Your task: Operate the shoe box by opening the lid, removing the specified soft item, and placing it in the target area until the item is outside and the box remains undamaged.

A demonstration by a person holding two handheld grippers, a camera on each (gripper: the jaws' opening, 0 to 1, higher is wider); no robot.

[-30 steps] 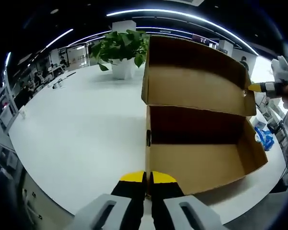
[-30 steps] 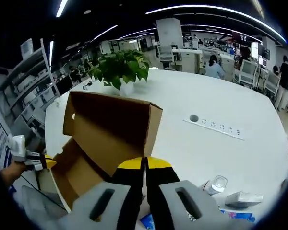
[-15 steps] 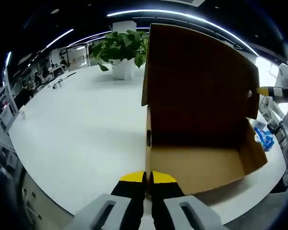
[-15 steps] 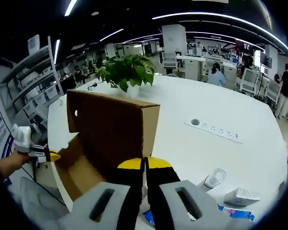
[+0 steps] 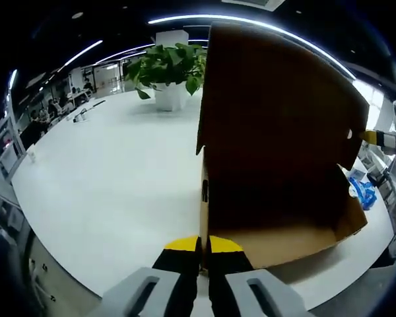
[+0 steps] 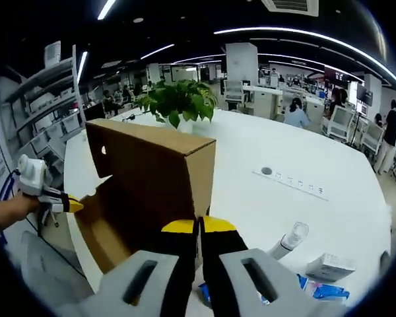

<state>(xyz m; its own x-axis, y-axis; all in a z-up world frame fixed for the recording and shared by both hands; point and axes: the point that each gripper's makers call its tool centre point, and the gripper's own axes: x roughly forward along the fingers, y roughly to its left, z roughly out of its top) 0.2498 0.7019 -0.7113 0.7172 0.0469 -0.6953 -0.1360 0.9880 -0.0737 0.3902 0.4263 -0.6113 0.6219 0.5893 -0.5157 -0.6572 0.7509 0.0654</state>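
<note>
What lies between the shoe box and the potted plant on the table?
Bare white table separates the shoe box from the potted plant in the left gripper view.

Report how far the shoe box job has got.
Done: the lid stands raised off the shoe box. In hand: the left gripper pinches the box's front wall, and the right gripper sits closed at the lid's end. Left: no soft item is out yet. The box's inside is shadowed, so I cannot make one out.

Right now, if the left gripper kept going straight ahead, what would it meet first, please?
Probably the cardboard shoe box: the left gripper already sits shut at its near wall edge.
</note>
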